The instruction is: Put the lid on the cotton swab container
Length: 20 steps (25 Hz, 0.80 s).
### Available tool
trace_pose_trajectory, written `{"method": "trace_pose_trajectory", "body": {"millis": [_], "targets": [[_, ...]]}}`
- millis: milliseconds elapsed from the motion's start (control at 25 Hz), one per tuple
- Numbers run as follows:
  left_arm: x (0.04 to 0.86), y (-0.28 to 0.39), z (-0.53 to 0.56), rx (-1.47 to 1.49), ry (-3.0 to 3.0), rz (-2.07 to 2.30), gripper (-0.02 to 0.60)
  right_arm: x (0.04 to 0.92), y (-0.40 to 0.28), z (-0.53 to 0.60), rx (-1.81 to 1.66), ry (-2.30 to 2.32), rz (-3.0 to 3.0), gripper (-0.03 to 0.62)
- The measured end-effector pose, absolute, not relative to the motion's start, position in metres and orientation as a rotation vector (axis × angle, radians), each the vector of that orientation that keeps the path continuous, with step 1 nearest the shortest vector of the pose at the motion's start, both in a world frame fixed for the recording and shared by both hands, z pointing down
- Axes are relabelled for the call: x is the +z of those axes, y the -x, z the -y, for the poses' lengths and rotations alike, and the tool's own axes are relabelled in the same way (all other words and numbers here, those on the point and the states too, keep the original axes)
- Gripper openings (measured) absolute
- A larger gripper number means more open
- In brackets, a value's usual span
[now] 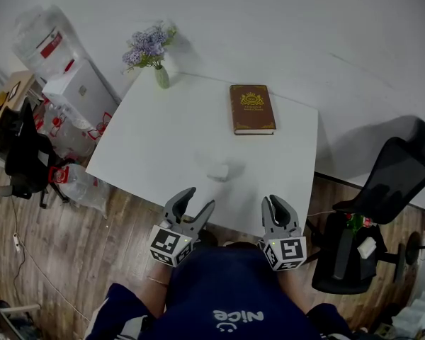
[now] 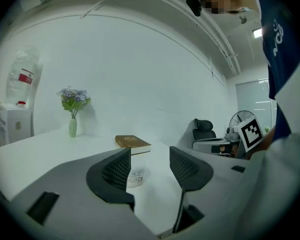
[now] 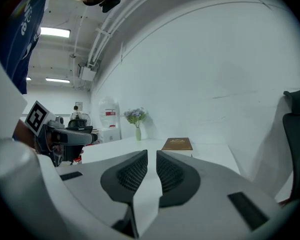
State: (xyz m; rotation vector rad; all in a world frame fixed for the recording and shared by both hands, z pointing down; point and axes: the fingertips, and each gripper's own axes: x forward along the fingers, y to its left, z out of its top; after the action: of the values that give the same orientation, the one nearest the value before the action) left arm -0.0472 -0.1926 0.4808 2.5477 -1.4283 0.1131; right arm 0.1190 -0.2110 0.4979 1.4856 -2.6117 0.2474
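Observation:
A small clear cotton swab container [image 1: 218, 170] stands on the white table [image 1: 163, 140], near its front edge. It is pale and hard to make out, and I cannot pick out a separate lid. In the left gripper view the container [image 2: 136, 178] shows low between the jaws, some way ahead of them. My left gripper [image 1: 201, 197] hovers open at the table's front edge, nothing touching its pads. My right gripper [image 1: 275, 201] hangs beside it to the right, jaws shut with only a thin slit and nothing between them. Both grippers [image 2: 150, 159] [image 3: 152, 159] are short of the container.
A brown book [image 1: 252, 109] lies at the back of the table, and a vase of purple flowers [image 1: 156, 52] stands at its far left corner. Black office chairs [image 1: 382, 190] flank the table. Water jugs and boxes [image 1: 71, 91] stand at the left.

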Motion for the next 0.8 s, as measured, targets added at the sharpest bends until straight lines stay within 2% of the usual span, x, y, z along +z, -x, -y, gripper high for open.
{"method": "trace_pose_trajectory", "body": {"millis": [160,320,480,800], "targets": [[0.478,0.045,0.189,0.093,-2.548,1.464,0.188,0.494,-0.119,0.21,0.226,-1.458,2.632,0.063],[0.472,0.045,0.188,0.068,-2.538,1.494,0.045,0.492,-0.12,0.209,0.22,-1.444,2.631,0.061],[0.47,0.044,0.188,0.064,-2.541,1.489,0.02,0.494,-0.116,0.205,0.226,-1.426,2.627,0.061],[0.474,0.036,0.184,0.096,-2.556,1.454,0.02,0.496,-0.117,0.205,0.199,-1.406,2.599,0.058]]}}
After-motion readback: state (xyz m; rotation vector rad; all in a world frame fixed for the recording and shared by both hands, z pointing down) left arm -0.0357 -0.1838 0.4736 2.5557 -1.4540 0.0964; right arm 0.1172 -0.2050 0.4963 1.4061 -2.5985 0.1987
